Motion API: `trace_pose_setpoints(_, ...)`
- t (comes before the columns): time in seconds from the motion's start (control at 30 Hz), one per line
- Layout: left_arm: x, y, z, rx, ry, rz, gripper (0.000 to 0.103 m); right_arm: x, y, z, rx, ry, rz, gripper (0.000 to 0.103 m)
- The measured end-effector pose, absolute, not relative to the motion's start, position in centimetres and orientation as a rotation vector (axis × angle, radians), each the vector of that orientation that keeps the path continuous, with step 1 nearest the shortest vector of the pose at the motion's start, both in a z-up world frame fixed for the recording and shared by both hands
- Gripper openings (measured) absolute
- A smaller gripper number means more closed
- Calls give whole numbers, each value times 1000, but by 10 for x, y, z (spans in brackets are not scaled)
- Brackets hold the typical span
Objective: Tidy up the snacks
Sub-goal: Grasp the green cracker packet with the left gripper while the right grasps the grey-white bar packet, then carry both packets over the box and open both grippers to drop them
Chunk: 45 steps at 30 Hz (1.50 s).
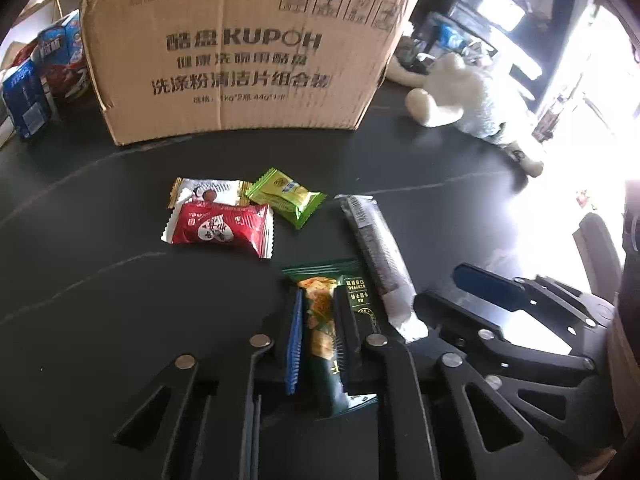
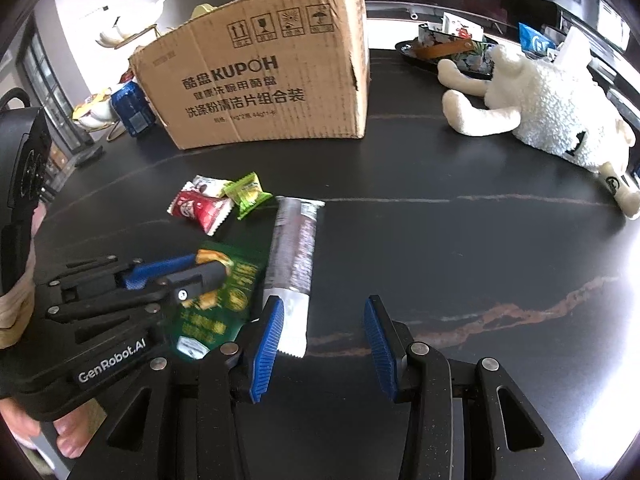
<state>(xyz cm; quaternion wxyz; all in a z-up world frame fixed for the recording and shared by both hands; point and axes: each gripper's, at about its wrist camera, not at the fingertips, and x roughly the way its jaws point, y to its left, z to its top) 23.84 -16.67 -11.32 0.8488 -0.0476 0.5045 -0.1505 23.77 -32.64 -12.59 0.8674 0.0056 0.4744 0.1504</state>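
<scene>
Five wrapped snacks lie in the middle of the dark tabletop (image 2: 460,248), in front of a cardboard box (image 1: 244,52) that stands toward the far edge. The left gripper (image 1: 318,332) has its fingers pinched narrow on the dark green snack packet (image 1: 326,320), gripping it across its width near the middle, while the packet seems to rest on the tabletop. The right gripper (image 2: 324,342) hovers with its blue pads moderately apart and nothing between them, its left pad just beside the near end of a long grey bar (image 2: 294,248). Further off sit a red packet (image 1: 220,230), a white-and-gold packet (image 1: 208,192) partly under it, and a light green packet (image 1: 284,196), bunched close together. These look light, crinkly and soft, so the film will likely slip or crumple under a hard squeeze; I would take each across the filled body rather than the flat crimped ends. A white plush toy (image 2: 552,116) lies toward the right edge.
</scene>
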Motion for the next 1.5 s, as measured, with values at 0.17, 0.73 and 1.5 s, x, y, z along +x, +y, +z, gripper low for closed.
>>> trace_pose_setpoints(0.17, 237, -162, -109, -111, 1050, -347, 11, 237, -322, -122, 29, 964, 327, 43)
trace_pose_setpoints(0.73, 240, -130, -104, -188, 1035, -346, 9, 264, -294, -136, -21, 985, 246, 43)
trace_pose_setpoints(1.5, 239, -115, -56, -181, 917, -365, 8, 241, -271, -77, 32, 857, 254, 20)
